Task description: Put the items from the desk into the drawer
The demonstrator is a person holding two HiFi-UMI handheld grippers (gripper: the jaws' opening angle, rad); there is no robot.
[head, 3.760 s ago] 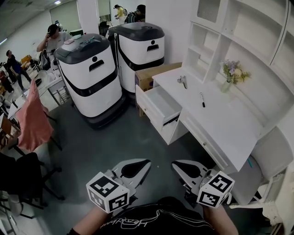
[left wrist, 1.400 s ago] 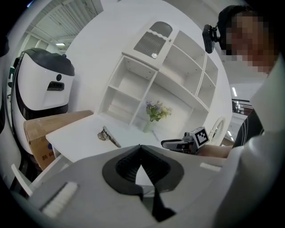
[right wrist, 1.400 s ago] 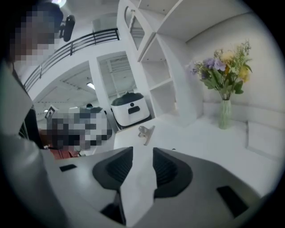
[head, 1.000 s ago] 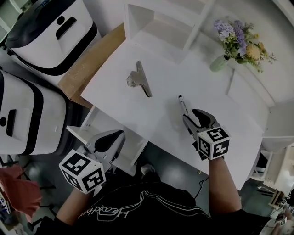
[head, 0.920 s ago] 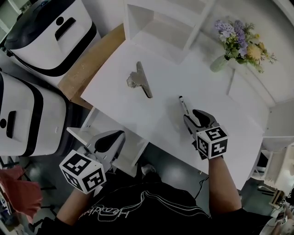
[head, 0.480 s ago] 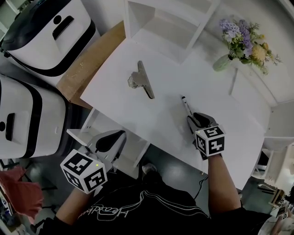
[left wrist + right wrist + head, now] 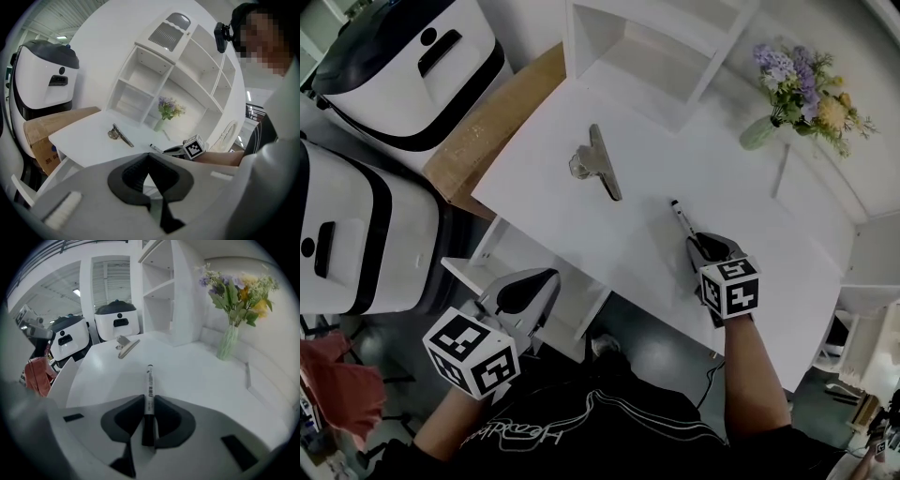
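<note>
A black-and-white marker [image 7: 679,214] [image 7: 149,380] lies on the white desk [image 7: 619,248], its rear end between the jaws of my right gripper [image 7: 695,243] [image 7: 148,402], which is shut on it. A metal binder clip [image 7: 599,165] [image 7: 125,346] [image 7: 120,135] rests farther back on the desk, left of the marker. The open white drawer [image 7: 499,255] juts out under the desk's near-left edge. My left gripper [image 7: 546,279] [image 7: 149,158] hovers over the drawer's front, shut and empty.
A vase of flowers [image 7: 794,92] stands at the desk's back right. A white shelf unit [image 7: 649,45] rises behind the clip. A cardboard box [image 7: 486,141] and two white-and-black machines [image 7: 394,56] stand left of the desk.
My right gripper has slid forward along the desk until its jaws took hold of the marker's rear end. The left gripper has stayed by the drawer.
</note>
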